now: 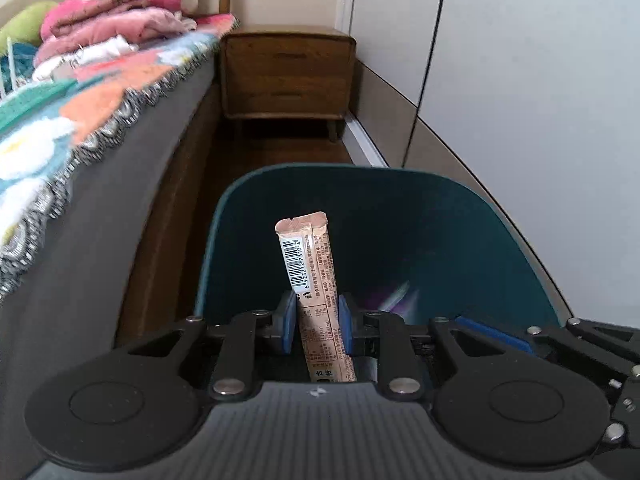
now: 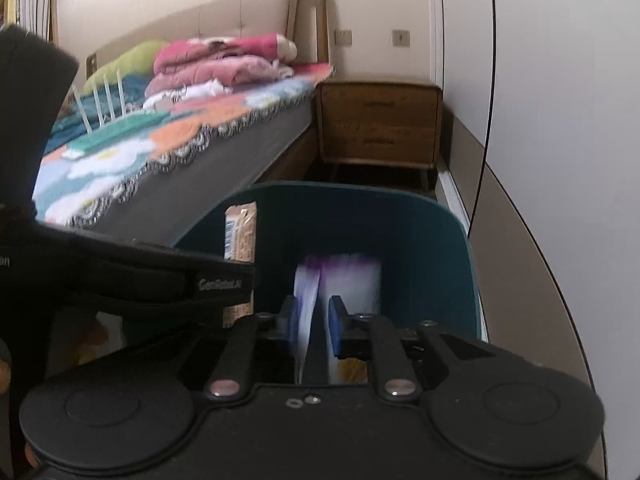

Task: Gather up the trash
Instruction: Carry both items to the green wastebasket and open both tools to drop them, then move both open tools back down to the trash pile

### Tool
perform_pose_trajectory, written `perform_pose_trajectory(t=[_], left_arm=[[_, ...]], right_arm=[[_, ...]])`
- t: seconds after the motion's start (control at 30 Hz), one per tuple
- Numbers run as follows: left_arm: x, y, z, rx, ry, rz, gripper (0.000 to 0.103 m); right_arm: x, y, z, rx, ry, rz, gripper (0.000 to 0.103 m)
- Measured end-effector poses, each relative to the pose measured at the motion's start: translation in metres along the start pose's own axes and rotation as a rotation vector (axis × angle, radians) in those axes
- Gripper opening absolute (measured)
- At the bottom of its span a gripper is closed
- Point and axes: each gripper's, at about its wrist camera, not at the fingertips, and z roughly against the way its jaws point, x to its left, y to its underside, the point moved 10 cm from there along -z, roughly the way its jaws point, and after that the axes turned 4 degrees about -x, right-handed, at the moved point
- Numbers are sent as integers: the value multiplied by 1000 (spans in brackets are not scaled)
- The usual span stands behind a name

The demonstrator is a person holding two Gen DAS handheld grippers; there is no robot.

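- Left gripper [image 1: 317,322] poised over the open teal bin [image 1: 460,208], jaws closed on a tan snack wrapper [image 1: 306,264] that stands upright between the blue pads, barcode end up.
- Right gripper [image 2: 313,322] just beside it over the same bin, jaws parted a little; a blurred white-and-purple packet [image 2: 344,280] between them, looking loose rather than pinched and probably slipping into the bin.
- Bin on the floor, beside the bed [image 1: 100,208] and short of the wooden nightstand [image 1: 288,76].
- Step in hand, by judgement: dropping both pieces in.
- Best done by keeping the tan wrapper well inside the rim before letting go, tilting its tall end toward the middle, opening wide for a clean fall.
- Worth watching: the two grippers crowding each other over the opening.
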Motion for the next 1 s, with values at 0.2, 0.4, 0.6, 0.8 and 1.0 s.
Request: perform_pose_trajectory(t=[0.2,0.4,0.6,0.8,1.0], left_arm=[[-4,8,9,21,8,11,27],[-10,9,44,-41,15,29,58],[-15,16,91,-85,-9,18,58],[-19,39,138,-111,-26,-4,58],[-23,71,182,-122,-19,-11,58]], right_arm=[[3,4,8,19,4,33,29],[8,1,39,-13,-13,54,39],[11,1,76,-49,-20,50,47],[18,15,115,-74,-39,35,53],[30,34,156,-96,-51,38,58]])
